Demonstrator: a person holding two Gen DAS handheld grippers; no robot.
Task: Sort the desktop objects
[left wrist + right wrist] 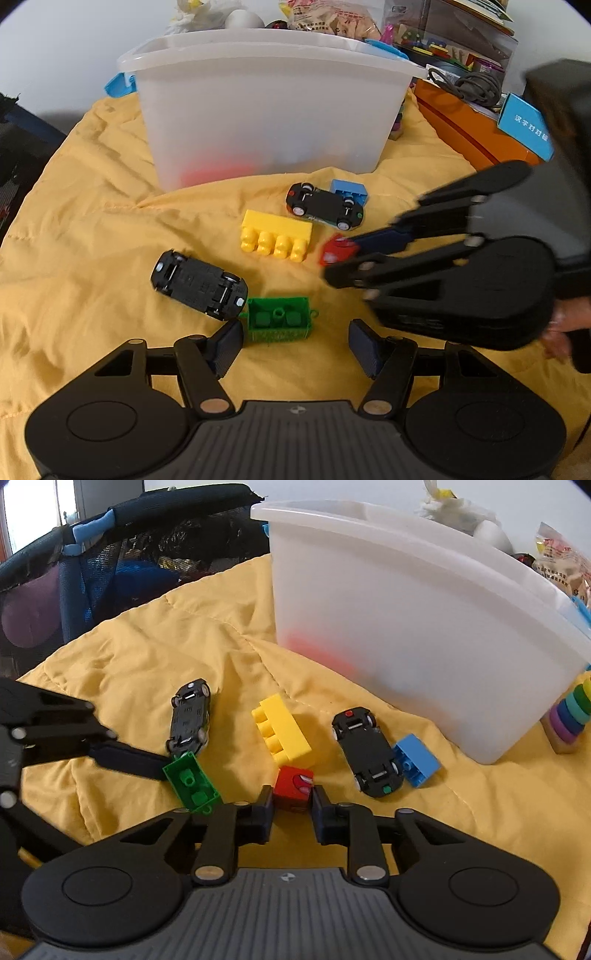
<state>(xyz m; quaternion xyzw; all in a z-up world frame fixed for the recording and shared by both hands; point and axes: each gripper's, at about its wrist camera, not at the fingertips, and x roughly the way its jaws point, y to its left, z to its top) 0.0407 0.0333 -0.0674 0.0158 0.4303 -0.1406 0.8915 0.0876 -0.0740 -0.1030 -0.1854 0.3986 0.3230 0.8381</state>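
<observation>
Risk sits mainly with the right gripper [293,800]. Its fingers [265,801] are closed on the red block [293,784], one pad on each side, but they take only the near part of it; most of the block stands out ahead of the fingertips. With such a shallow hold, I judge that the block could turn or slip out during the lift, or fall before it reaches the bin [406,627], which stands ahead and to the right of these fingers.

The yellow block [282,734] lies just ahead of the red block, almost touching it. If the red one is dragged forward and not raised, it may push the yellow one away.

The left gripper [295,345] is open, with nothing pressed between its fingers [227,345]. The green block [279,323] lies just ahead of the gap, near the left finger, with its hollow side up. A black car [199,282], upside down, touches the green block on the left, just ahead of that finger. If the fingers go down here, the left one may hit the car or catch the yellow cloth [92,221], which is soft and wrinkled.

A second car [325,206] and the blue block [349,190] wait further ahead, close to the bin. The two grippers work near each other, so they may collide.
</observation>
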